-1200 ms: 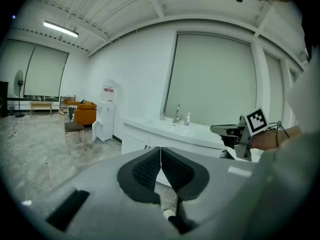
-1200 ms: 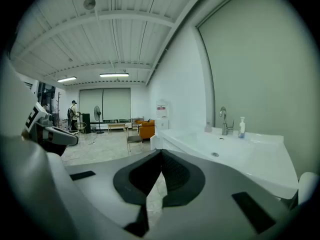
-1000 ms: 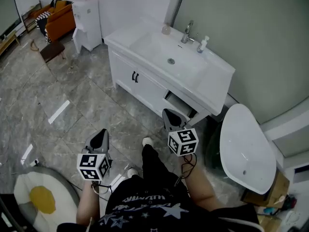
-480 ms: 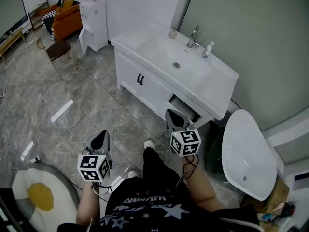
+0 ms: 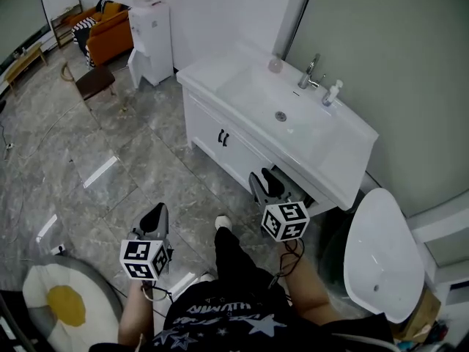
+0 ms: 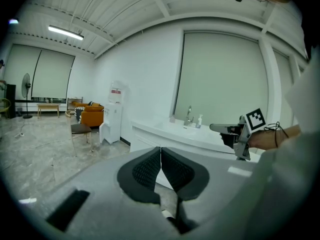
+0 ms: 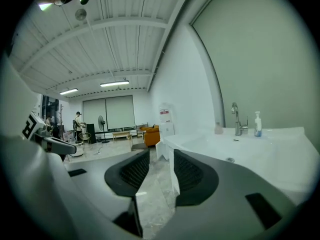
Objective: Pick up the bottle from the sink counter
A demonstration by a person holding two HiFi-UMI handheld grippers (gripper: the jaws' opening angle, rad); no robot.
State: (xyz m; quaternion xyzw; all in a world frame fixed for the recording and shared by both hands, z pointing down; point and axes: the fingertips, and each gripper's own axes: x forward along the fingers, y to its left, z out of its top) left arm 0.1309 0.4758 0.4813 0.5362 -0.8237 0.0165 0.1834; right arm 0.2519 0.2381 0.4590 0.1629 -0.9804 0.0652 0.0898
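Sink counter (image 5: 357, 142) bears bottle (image 5: 333, 93), label unreadable.

Orange sofa (image 5: 111, 34), white water dispenser (image 5: 152, 39)

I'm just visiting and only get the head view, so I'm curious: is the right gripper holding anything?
Observer: No. In its own view the right gripper has jaws apart and opening, with nothing between them.
Operator: And the other one?
Observer: The left gripper has its jaws together, empty.
Operator: Is anyone else around?
Observer: Yes, the right gripper view shows a person standing far off near a fan.
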